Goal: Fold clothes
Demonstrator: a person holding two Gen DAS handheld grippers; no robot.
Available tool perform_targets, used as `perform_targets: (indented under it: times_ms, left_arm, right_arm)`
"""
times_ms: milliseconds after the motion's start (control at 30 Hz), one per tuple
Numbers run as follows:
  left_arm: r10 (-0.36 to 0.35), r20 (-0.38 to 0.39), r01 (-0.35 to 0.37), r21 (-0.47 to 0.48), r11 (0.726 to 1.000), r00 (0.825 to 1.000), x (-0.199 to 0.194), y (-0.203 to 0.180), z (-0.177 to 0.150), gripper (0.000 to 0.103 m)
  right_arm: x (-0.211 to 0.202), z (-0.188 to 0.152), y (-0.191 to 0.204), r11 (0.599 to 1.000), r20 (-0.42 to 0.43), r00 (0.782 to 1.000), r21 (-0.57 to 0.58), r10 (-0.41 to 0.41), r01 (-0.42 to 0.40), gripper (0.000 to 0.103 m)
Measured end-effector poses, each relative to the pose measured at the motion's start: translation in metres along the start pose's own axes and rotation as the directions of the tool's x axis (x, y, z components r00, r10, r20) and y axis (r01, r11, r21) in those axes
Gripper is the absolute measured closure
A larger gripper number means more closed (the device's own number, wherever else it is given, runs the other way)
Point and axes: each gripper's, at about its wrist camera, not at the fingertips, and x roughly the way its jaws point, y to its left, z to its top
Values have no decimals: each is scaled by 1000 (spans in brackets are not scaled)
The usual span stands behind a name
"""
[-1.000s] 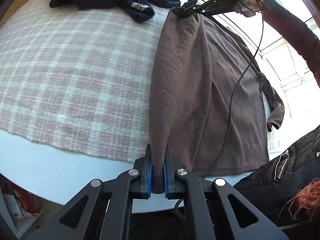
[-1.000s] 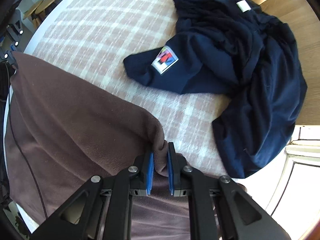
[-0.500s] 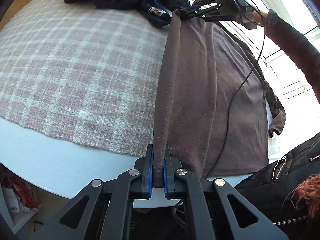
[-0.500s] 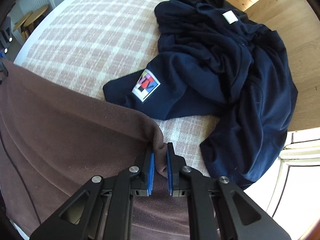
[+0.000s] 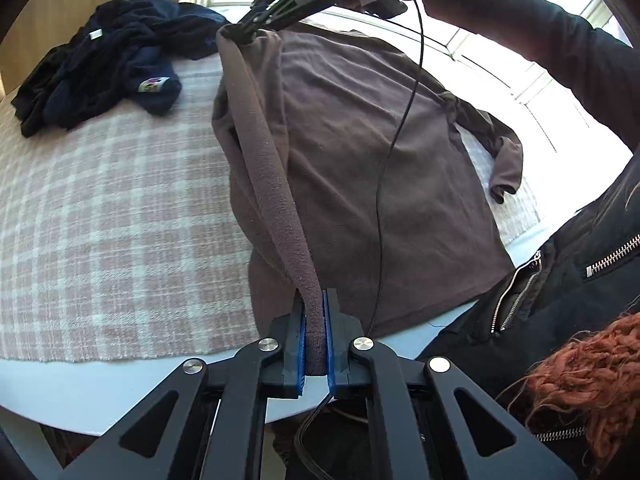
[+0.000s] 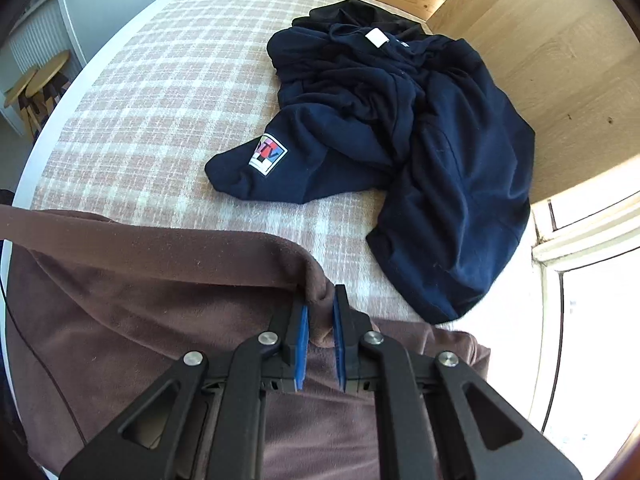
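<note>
Left gripper [image 5: 314, 336] is clamped tight on the brown top's [image 5: 360, 152] edge, bottom centre; right gripper [image 6: 320, 332] is pinched on the same edge at its far end, upper left of the left view. Top lies mid-frame on the plaid cloth [image 5: 100, 220], w/ the navy pile [image 6: 400, 120] beyond. Likely mid-fold: keep the edge taut btwn both grips, carry it across evenly, lay flat before releasing.

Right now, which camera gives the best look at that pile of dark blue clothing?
The right wrist view: the navy garment lies large and near the middle on the checked cloth, its colourful patch clear. The left wrist view shows it only small in the far upper left corner, its folds hard to read.
</note>
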Motion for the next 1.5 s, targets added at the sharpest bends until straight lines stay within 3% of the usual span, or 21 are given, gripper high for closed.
perform_targets:
  times_ms: [133, 233, 367, 500, 600, 733, 900, 1000, 1200, 1300, 1400, 1500]
  left_arm:
    - [-77, -31, 80, 82, 993, 997, 7, -18, 5, 96]
    - [-130, -80, 139, 123, 983, 988, 25, -32, 9, 96]
    - [-148, -169, 182, 205, 962, 974, 61, -52, 13, 96]
    - [-168, -230, 210, 173, 962, 959, 87, -58, 21, 95]
    - [-181, -224, 221, 170, 960, 958, 77, -62, 20, 88]
    - [-194, -181, 225, 169, 960, 964, 36, -57, 11, 81]
    - [-80, -126, 101, 166, 981, 989, 1, -18, 11, 79]
    - [-36, -130, 56, 154, 986, 991, 4, -1, 17, 81]
    - [-20, -144, 49, 204, 978, 989, 36, 2, 34, 81]
    - [-5, -194, 36, 157, 987, 981, 52, 18, 26, 81]
    - [-38, -224, 62, 98, 993, 974, 53, 32, 11, 81]
    - [-58, -238, 74, 57, 996, 969, 55, 39, 3, 78]
  right_arm:
    - [-18, -27, -29, 999, -18, 999, 32, -28, 28, 92]
    - [0, -47, -67, 998, -64, 997, 43, -42, 45, 92]
    - [16, -72, -67, 996, -128, 990, 56, -61, 68, 92]
    - [30, -87, -57, 990, -210, 969, 14, -133, 139, 88]
    - [25, -98, -50, 980, -227, 953, -36, -200, 197, 83]
    - [-4, -109, -66, 982, -202, 966, 65, -163, 180, 82]
    - [-33, -95, -99, 928, -64, 997, 368, -34, 55, 82]
    - [-20, -77, -83, 935, -45, 999, 354, 10, 6, 82]
    - [33, -62, -47, 959, -134, 988, 280, 73, -33, 82]
    - [35, -63, -45, 959, -144, 986, 281, 83, -40, 82]
    - [23, -61, -53, 946, -95, 991, 319, 92, -57, 82]
    - [24, -60, -54, 947, -103, 990, 316, 92, -55, 82]
